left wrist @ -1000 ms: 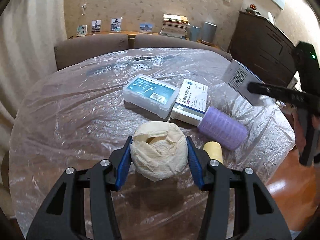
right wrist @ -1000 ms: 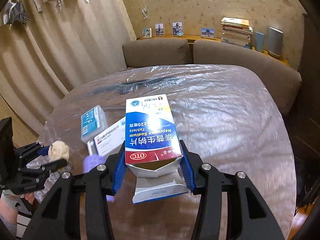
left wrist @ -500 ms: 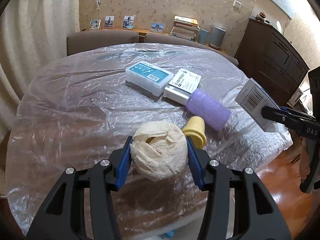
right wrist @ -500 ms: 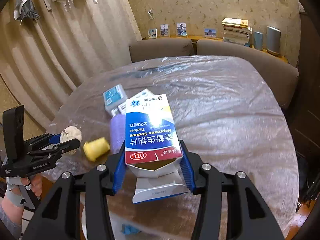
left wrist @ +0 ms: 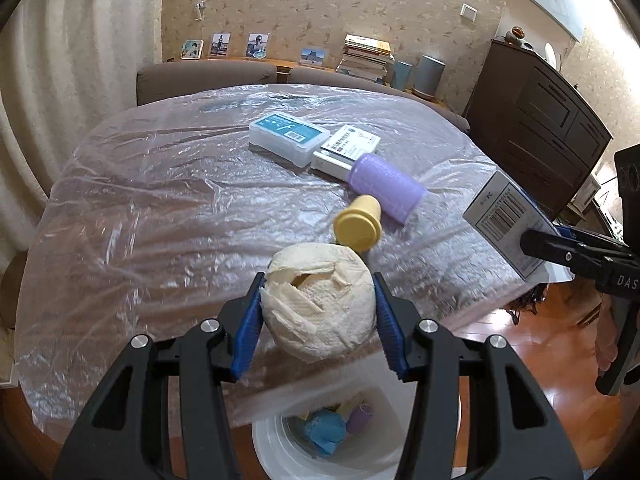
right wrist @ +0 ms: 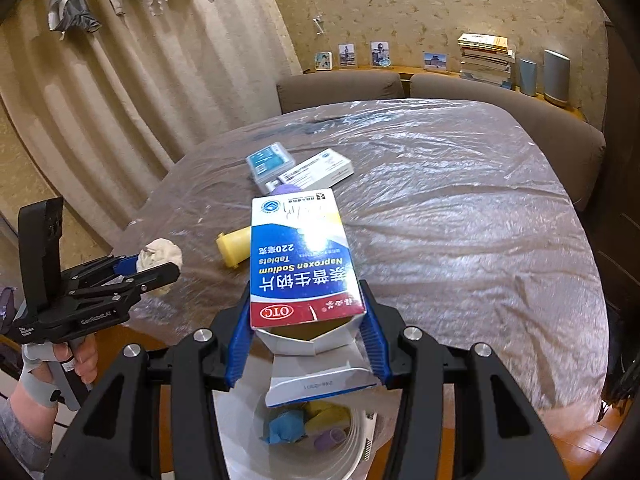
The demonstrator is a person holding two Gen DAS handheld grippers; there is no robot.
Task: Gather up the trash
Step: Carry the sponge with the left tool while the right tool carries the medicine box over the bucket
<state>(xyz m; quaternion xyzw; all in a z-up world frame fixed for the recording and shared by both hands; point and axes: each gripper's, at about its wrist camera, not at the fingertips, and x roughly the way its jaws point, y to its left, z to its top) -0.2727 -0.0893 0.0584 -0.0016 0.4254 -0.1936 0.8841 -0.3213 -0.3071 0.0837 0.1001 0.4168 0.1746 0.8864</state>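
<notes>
My left gripper [left wrist: 318, 312] is shut on a crumpled paper ball [left wrist: 318, 306], held at the near table edge above a white trash bin [left wrist: 384, 440]. My right gripper [right wrist: 304, 332] is shut on an open blue-and-white medicine box [right wrist: 300, 264], held over the same bin [right wrist: 356, 448], which holds blue, yellow and purple scraps. In the left wrist view the box [left wrist: 506, 224] and right gripper [left wrist: 580, 256] show at the right. In the right wrist view the left gripper [right wrist: 152, 270] with the paper ball [right wrist: 162, 254] shows at the left.
On the plastic-covered round table [left wrist: 160, 208] lie a yellow cap [left wrist: 358, 226], a purple roller [left wrist: 386, 188], a white medicine box [left wrist: 346, 150] and a clear case with a blue label [left wrist: 288, 136]. A sofa [left wrist: 208, 80] stands behind, a dark cabinet [left wrist: 536, 128] at the right.
Both grippers have pulled back from over the table to its near edge, still holding the paper ball and the box. The white bin has come into view beneath them.
</notes>
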